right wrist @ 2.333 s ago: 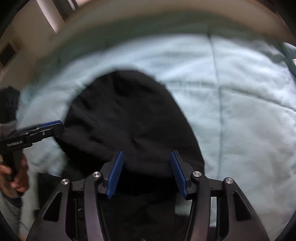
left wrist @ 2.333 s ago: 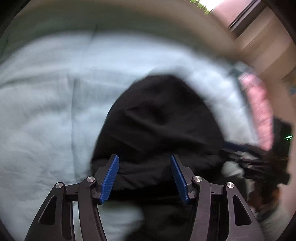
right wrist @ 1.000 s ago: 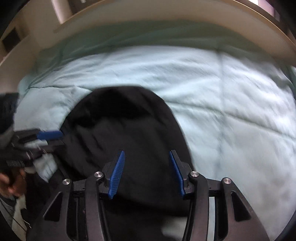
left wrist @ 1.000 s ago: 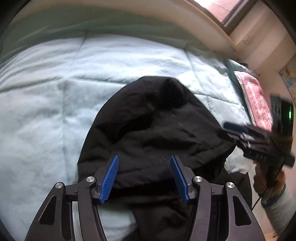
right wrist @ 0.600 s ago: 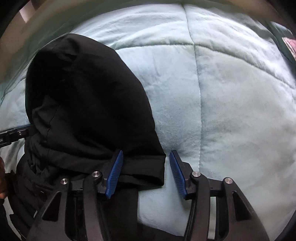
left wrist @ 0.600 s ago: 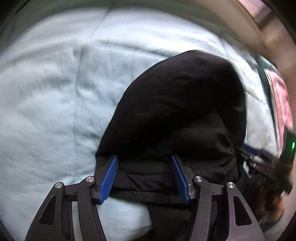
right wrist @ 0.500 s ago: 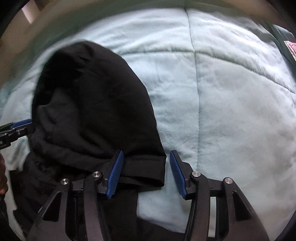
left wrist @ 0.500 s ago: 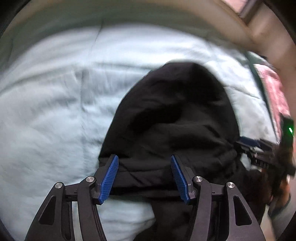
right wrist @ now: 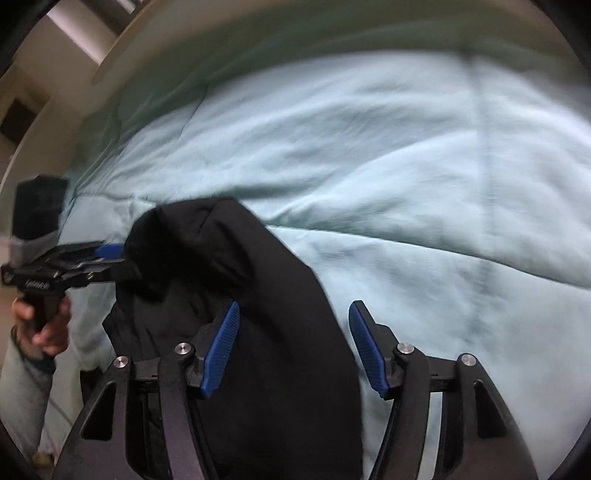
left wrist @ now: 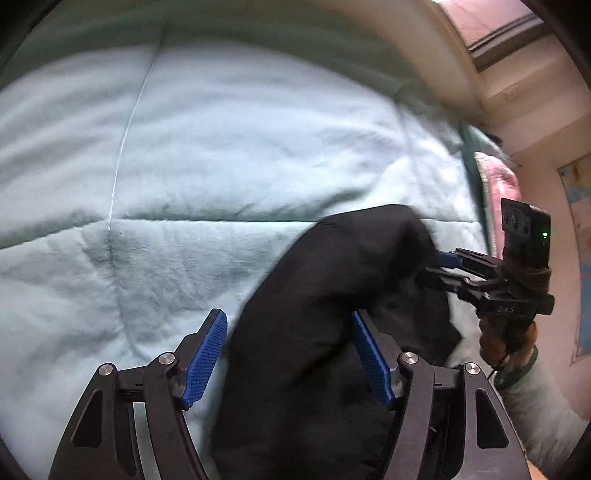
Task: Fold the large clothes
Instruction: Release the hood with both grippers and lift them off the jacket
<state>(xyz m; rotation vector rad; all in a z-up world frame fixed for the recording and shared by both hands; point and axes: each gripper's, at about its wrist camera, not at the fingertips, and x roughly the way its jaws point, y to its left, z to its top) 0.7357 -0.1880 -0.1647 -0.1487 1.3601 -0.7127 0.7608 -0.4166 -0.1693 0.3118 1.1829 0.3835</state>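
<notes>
A large black garment (left wrist: 332, 314) is bunched in a mound over a pale blue quilt (left wrist: 184, 166). My left gripper (left wrist: 288, 354) is open, and the cloth fills the gap between its blue pads without being pinched. In the left wrist view the right gripper (left wrist: 439, 266) shows side on, its tips against the far right edge of the garment. My right gripper (right wrist: 293, 347) is open, with the garment (right wrist: 258, 295) lying between its pads. There the left gripper (right wrist: 114, 258) shows side on, its tips touching the left edge of the cloth.
The quilt (right wrist: 406, 166) covers the whole bed and runs far beyond the garment. A pink patterned cloth (left wrist: 498, 192) lies at the bed's right edge by a wall. A pale headboard (right wrist: 258, 22) curves along the far side.
Both grippers have swung apart and lifted. The garment has shifted from the middle of each view to the inner side and stands in a taller bunch.
</notes>
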